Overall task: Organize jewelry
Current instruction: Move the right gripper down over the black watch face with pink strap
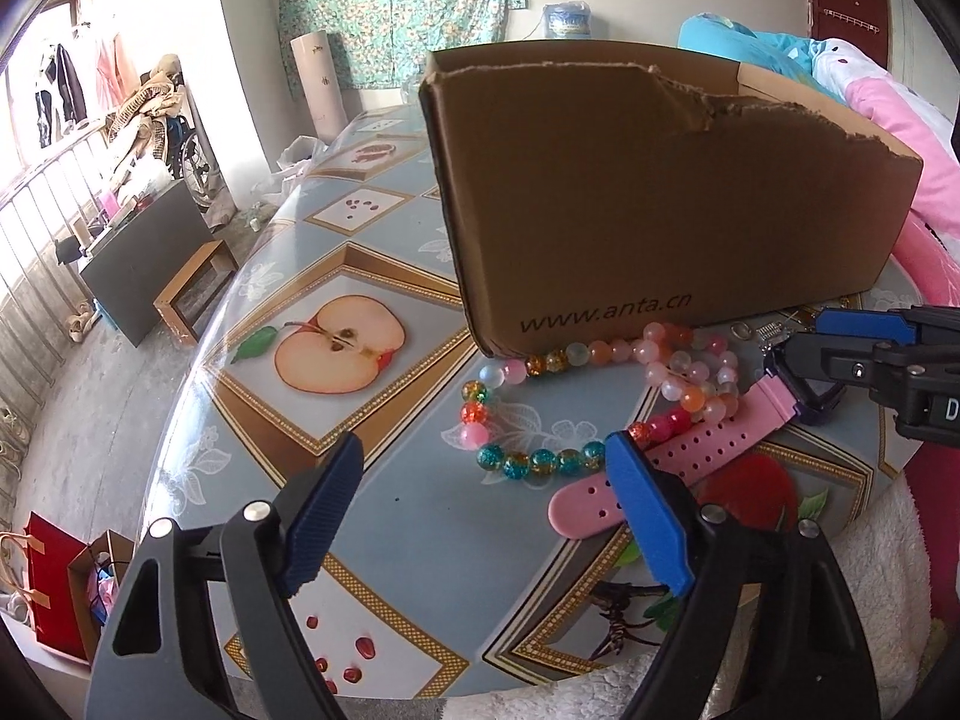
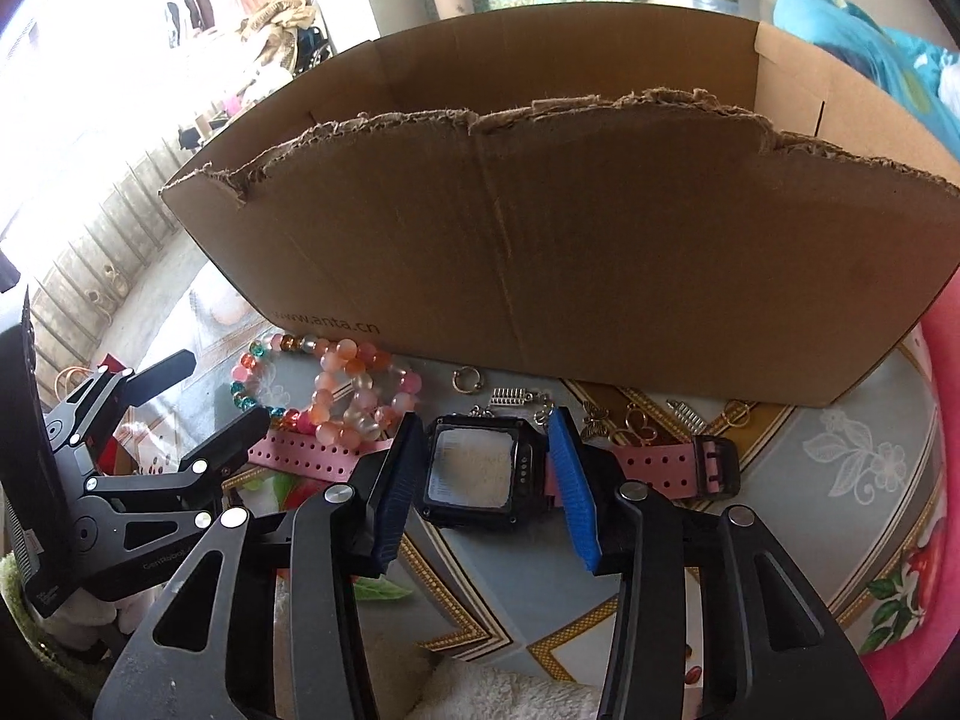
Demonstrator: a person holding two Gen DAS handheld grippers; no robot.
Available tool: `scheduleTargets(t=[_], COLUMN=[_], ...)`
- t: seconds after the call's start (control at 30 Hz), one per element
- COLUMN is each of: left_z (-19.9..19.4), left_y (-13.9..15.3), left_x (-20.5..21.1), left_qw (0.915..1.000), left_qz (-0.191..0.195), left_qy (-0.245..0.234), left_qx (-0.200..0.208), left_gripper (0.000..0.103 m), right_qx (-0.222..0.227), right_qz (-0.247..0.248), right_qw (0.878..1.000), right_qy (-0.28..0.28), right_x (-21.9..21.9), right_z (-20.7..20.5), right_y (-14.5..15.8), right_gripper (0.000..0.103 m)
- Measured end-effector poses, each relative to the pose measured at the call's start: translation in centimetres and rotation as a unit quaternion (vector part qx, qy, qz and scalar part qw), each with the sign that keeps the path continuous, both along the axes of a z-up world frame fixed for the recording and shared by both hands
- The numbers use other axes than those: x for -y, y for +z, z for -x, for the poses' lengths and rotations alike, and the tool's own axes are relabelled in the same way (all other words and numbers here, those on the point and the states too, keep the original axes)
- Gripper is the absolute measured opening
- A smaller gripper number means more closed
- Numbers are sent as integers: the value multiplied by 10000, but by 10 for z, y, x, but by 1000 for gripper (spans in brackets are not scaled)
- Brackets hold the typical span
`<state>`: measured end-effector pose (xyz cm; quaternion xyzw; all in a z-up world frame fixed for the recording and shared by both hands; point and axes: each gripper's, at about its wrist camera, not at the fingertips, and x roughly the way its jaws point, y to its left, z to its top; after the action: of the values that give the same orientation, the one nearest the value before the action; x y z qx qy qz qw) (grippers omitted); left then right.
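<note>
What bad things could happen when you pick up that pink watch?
1. The right gripper straddles the black square watch face with the pink strap, and the pads look barely touching; it could slip.
2. The pale peach bead bracelet lies on the pink perforated strap, so lifting may drag it.
3. The brown cardboard box has a tall torn wall close behind; the dangling strap may catch.

One box, one pink watch, two bead bracelets at its ten o'clock, one ring, two butterfly charms at one o'clock.
</note>
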<state>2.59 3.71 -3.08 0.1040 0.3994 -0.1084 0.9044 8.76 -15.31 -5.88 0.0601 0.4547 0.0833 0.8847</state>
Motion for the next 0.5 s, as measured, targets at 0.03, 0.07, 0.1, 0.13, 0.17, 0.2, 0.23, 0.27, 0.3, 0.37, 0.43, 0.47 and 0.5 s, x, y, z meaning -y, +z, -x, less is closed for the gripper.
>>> scheduleTargets(t=[0.03, 0.07, 0.1, 0.13, 0.17, 0.2, 0.23, 0.27, 0.3, 0.37, 0.43, 0.47, 0.5], left_z=[0, 0, 0, -1, -1, -1, -1, -1, -1, -1, 0, 1, 2], left_y=[0, 0, 0, 1, 1, 1, 0, 0, -1, -1, 0, 1, 2], left_x=[0, 0, 0, 0, -1, -1, -2, -2, -3, -5, -5, -6, -7], left_qw=[10000, 10000, 10000, 10000, 10000, 10000, 10000, 10000, 10000, 10000, 10000, 10000, 9999], left_qz=[-3, -6, -3, 5, 14, 21, 29, 41, 48, 52, 39, 36, 52], left_qy=[-11, -19, -23, -18, -13, -10, -2, 7, 10, 24, 44, 59, 60], left_qx=[3, 10, 15, 15, 11, 8, 0, -7, -12, -4, 33, 67, 95], left_gripper=[81, 81, 81, 81, 81, 81, 81, 81, 81, 81, 81, 81, 81], right_qx=[-46, -99, -135, -175, -206, -249, -282, -320, -348, -416, -484, -500, -521], right_qz=[3, 27, 34, 37, 57, 77, 74, 82, 92, 73, 27, 18, 3], right_qw=[10000, 9999, 9999, 9998, 9998, 9997, 9996, 9995, 9994, 9991, 9988, 9987, 9986], right_qy=[12, 29, 27, 20, 25, 24, 20, 18, 7, -19, -67, -80, -94], right_x=[0, -1, -1, -2, -5, -7, -9, -11, -10, -11, -14, -14, -15], right_z=[0, 2, 1, 3, 2, 4, 6, 9, 13, 16, 17, 19, 20], right_y=[0, 1, 1, 1, 1, 1, 1, 1, 0, -1, -3, -3, -3], right_gripper=[41, 41, 41, 41, 41, 41, 41, 41, 41, 41, 41, 41, 41])
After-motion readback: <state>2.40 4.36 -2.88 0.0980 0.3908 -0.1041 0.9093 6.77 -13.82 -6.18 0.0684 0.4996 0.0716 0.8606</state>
